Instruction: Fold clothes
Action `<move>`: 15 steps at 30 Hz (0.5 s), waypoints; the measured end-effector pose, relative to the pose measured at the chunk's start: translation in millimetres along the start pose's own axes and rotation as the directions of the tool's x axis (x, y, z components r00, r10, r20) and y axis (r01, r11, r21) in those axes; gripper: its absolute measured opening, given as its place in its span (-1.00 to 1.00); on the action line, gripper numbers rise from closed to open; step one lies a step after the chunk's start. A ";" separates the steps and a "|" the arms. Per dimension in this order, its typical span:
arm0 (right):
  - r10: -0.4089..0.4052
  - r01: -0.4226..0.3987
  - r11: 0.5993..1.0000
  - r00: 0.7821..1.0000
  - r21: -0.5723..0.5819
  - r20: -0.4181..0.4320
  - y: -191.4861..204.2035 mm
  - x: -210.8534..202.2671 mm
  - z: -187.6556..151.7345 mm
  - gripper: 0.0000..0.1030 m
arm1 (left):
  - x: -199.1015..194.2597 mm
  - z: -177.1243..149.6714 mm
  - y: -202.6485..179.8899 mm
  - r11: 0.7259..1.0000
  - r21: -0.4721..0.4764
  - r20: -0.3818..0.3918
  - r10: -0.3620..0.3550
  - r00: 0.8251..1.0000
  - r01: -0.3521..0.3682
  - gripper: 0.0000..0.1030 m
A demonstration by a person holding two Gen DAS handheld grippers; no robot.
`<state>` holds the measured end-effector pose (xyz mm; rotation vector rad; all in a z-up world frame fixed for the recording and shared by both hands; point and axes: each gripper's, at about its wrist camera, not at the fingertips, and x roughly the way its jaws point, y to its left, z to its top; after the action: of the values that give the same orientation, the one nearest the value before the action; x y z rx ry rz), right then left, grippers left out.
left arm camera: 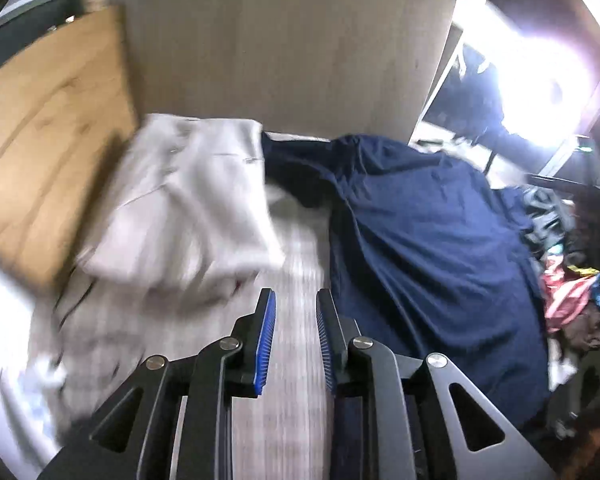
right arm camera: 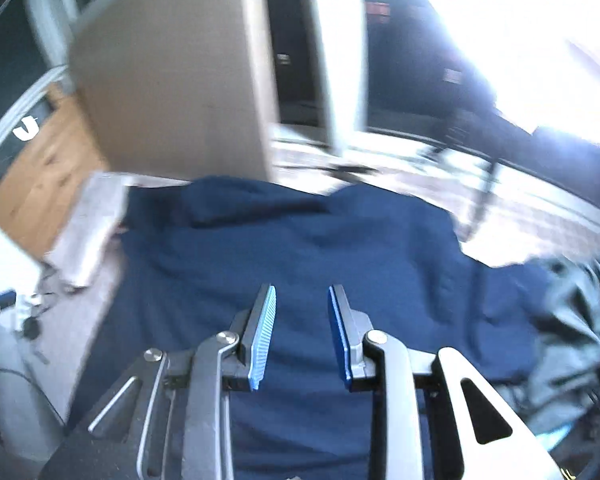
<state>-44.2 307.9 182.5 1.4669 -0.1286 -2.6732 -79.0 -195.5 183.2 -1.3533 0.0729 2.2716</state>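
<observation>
On the work surface (left arm camera: 292, 420) lie two garments: one navy garment (left arm camera: 420, 248) spread wide, one pale folded garment (left arm camera: 188, 200) just beside its left edge. Left gripper (left arm camera: 296, 344) and right gripper (right arm camera: 302, 336) both hang parted, empty, over clear cloth.

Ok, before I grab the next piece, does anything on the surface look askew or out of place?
Yes. The navy garment lies rumpled, not squared, one part trailing toward the folded white garment. A jumbled pile of clothes crowds its right edge. Both claws are empty.
</observation>
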 end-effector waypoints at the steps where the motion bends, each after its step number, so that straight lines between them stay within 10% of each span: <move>1: -0.039 0.039 0.999 0.999 0.023 -0.006 -18.0 5.7 -4.8 -0.48 | 22.3 13.3 -6.2 1.000 0.013 -0.019 0.001 1.000 0.000 -0.61; 15: -0.201 0.192 0.979 0.968 -0.074 -0.148 -105.8 151.2 8.4 -0.48 | 150.4 78.2 -19.9 0.996 -0.009 -0.125 0.090 0.988 -0.092 -0.51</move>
<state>-136.2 395.1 48.2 1.7457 0.1119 -2.6686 -192.1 -97.9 100.6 -1.5278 0.1638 2.2629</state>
